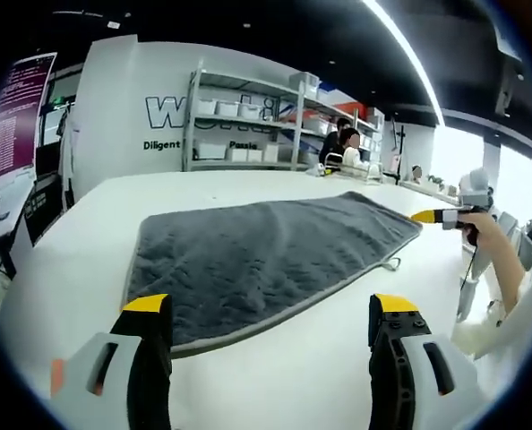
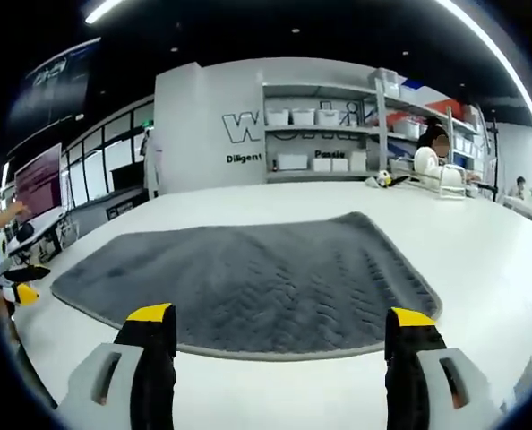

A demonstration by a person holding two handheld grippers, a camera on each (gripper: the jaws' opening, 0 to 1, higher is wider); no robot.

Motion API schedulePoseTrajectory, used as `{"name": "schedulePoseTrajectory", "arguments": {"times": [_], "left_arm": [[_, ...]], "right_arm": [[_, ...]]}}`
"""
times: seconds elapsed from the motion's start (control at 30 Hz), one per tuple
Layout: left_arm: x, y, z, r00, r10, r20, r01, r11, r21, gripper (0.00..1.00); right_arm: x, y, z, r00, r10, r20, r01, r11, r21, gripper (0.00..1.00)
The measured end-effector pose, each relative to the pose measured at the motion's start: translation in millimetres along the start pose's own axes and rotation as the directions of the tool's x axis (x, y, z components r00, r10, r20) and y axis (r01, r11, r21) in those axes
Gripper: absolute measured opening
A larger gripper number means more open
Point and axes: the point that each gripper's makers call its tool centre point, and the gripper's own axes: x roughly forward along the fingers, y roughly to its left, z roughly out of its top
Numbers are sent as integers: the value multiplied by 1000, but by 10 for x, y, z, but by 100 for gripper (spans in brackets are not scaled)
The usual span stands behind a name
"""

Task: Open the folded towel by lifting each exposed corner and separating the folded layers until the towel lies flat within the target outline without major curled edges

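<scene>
Spread open and nearly flat on the broad white tabletop [image 1: 87,233]: a dark grey, ribbed plush towel [image 1: 257,255] with a paler stitched border. Lying lengthwise across the left gripper view, with soft ripples along its far edge. A small hanging loop [image 1: 391,263] poking out from the towel's near long edge, close to its right-hand end. No outline discernible around the towel.

Left gripper [image 1: 270,318] held just short of the towel's near edge, black yellow-tipped jaws spread wide, nothing between them, not touching the fabric.

Right gripper [image 2: 282,327] likewise wide open and empty, poised just before the towel's rounded near edge in the right gripper view. Seen also from the left gripper view, off the towel's right-hand end, its yellow tip close to the corner there, gripped by a person's hand [image 1: 483,226] with a white sleeve below.

Beyond the towel: a white metal shelving unit with white boxes [image 1: 248,121] against a white wall bearing dark lettering, and a seated person in a white top [image 2: 427,161] at the tabletop's far side.
</scene>
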Motion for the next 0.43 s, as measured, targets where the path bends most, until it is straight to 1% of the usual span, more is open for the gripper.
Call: {"name": "schedulePoseTrajectory", "arguments": {"times": [0.2,0.33,0.43], "left_arm": [[14,11,-12,1000,6,-15,-6,1000,20,89],[0,24,-54,1000,18,-23,-18,1000,23,89],[-2,44,-74,999,24,-22,-24,1000,19,89]], "right_arm": [[-55,-135,-71,1000,-11,-16,12,999,40,99],[-50,-154,-83,999,-18,-34,19,999,27,99],[0,-161,-84,999,-25,-45,26,999,20,99]]}}
